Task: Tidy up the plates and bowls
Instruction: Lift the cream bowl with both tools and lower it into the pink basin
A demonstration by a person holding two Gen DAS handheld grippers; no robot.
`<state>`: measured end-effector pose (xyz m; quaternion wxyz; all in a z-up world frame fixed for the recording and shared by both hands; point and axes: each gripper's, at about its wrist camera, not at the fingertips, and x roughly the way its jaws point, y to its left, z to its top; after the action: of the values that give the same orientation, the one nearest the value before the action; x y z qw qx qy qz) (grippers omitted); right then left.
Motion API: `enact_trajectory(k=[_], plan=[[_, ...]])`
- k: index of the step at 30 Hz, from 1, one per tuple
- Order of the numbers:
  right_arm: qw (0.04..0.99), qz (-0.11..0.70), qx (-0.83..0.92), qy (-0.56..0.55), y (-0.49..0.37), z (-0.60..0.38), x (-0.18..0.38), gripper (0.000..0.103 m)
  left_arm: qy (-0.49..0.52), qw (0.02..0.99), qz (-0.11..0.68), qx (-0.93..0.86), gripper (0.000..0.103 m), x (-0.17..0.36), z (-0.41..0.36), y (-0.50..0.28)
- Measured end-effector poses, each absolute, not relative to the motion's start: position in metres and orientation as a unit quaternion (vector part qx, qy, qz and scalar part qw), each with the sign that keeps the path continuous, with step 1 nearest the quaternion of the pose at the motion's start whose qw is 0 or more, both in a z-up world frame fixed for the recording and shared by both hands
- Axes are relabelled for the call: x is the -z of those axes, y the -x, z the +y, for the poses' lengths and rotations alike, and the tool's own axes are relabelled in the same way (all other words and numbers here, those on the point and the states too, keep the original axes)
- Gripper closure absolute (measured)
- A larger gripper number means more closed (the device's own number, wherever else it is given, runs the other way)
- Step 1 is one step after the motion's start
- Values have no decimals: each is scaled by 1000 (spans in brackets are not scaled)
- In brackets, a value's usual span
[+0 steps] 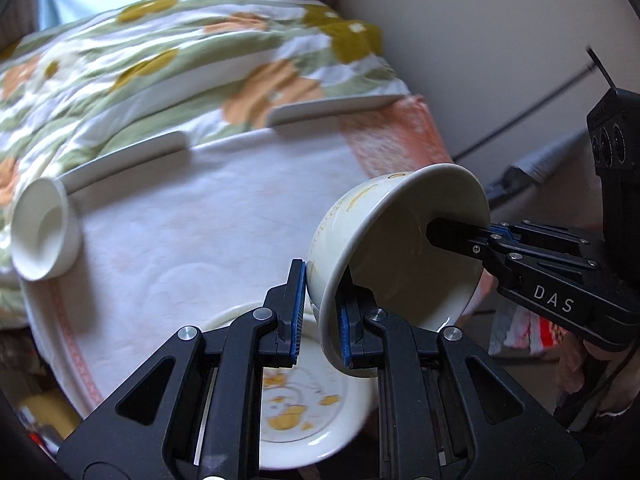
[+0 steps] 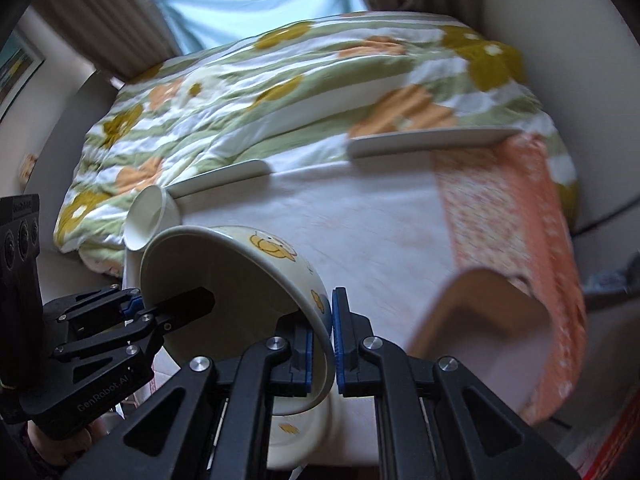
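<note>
Between the blue pads of my left gripper I have the rim of the cream bowl: one finger is outside the wall and one is inside. My right gripper is clamped on the same bowl at the opposite part of the rim, also one finger on each side. So both tools grip this one bowl, which is tilted on its side above the table. Just under the bowl lies a cream plate with yellow drawings. Beyond the bowl, at the far edge of the white tablecloth, a small white bowl lies on its side, next to two flat white plates. Behind them is a flowered blanket.
</note>
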<state>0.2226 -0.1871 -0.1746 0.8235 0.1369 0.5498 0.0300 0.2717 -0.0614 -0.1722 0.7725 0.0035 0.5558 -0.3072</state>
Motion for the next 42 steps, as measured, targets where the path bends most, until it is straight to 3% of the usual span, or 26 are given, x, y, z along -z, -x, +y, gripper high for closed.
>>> enact_trajectory(k=[15,28,42], plan=[[796,577,14,-182,-177,-303,211,95,-38,726,601,332,91,212,-205,-244],[757,630,-33,-169,-195,-319,273,95,-60,698,656,280,91,271,-225,-258],[744,650,-41,-149,-203,-326,283,95,-86,689,673,253,90,288,-231,-258]])
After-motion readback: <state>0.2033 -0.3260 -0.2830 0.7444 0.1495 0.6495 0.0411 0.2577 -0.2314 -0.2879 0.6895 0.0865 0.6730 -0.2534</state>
